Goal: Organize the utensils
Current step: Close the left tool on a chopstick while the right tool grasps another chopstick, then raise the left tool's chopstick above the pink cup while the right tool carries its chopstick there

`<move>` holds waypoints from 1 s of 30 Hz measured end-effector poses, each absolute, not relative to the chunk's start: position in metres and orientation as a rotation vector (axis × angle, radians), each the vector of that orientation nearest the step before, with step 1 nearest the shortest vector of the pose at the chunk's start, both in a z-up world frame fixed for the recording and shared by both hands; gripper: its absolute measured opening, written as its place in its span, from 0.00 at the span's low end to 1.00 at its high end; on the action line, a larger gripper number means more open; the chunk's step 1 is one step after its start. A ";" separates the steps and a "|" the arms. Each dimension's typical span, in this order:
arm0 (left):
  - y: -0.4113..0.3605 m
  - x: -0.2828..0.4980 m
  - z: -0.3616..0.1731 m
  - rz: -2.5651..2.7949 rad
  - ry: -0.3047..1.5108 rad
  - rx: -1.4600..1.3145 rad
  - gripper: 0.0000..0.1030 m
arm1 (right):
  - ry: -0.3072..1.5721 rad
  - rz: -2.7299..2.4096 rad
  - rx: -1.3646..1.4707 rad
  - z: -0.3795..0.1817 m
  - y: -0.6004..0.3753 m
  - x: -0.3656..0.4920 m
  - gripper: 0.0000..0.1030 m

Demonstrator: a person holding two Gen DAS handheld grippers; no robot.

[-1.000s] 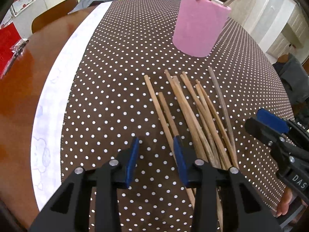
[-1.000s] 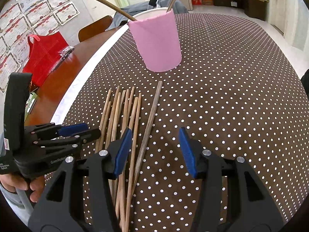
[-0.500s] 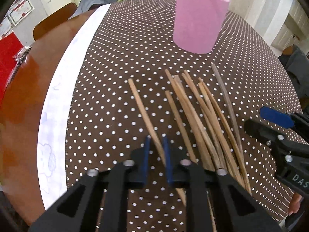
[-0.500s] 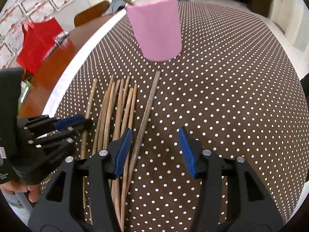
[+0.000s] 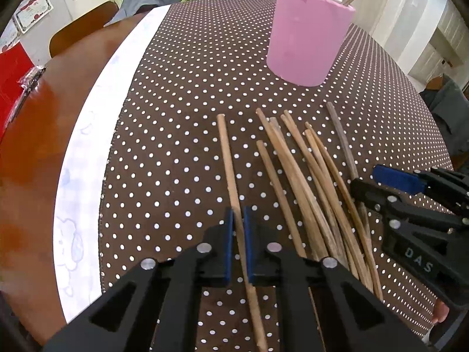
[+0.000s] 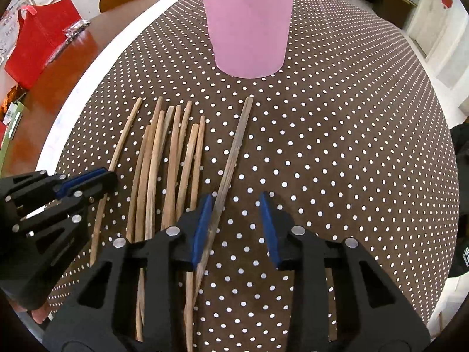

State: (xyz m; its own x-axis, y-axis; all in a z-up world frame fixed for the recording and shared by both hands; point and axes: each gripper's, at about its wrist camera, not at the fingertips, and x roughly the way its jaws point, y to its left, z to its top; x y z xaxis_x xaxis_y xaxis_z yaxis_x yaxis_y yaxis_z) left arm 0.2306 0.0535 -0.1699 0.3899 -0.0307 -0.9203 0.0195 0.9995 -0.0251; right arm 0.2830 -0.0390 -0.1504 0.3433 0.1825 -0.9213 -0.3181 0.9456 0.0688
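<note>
Since the earlier frame, left gripper point(image 5: 238, 246) has gone from jaws wide apart to clamped on the leftmost chopstick point(image 5: 231, 182), which has swung away from the pile and is now lying alone at frame centre. Right gripper point(image 6: 234, 228) has slid over the dark chopstick point(image 6: 234, 158); its jaws are closing, stick sitting against the left pad, right pad still apart from it, so nothing gripped yet.

Remaining chopsticks point(image 6: 167, 161) are lying fanned on the dotted tablecloth point(image 6: 351, 146), lower middle of both views, just left of the dark one. Pink cup point(image 6: 249, 23) is standing upright at top centre with a couple of sticks already poking out in the left view.

Risks, judging from here:
- Left grip is sitting well below the stick's middle, so the long free end is likely tipping or pivoting in the pads on lift.
- Right jaws are closing off-centre; the right pad may shove the dark stick sideways into the pile, or it may roll out.
- Neighbouring sticks are crossing near the bottom of frame, under the right gripper's fingers; one could get dragged along.
- Both hands heading for one cup may be colliding, or a swinging tip may be knocking the cup over.
</note>
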 end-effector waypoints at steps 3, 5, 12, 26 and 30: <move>0.052 0.231 -0.170 -0.025 1.164 -0.015 0.07 | 1.177 0.304 -0.173 -0.153 -0.026 0.286 0.30; 0.053 0.230 -0.170 -0.022 1.160 -0.025 0.06 | 1.167 0.311 -0.212 -0.154 -0.012 0.285 0.17; 0.064 0.227 -0.165 -0.051 1.120 -0.108 0.06 | 1.165 0.336 -0.171 -0.155 -0.006 0.287 0.07; 0.068 0.214 -0.110 -0.164 0.820 -0.219 0.06 | 0.874 0.356 -0.006 -0.107 -0.053 0.268 0.06; 0.067 0.209 -0.095 -0.195 0.717 -0.238 0.06 | 0.762 0.366 0.050 -0.086 -0.068 0.254 0.06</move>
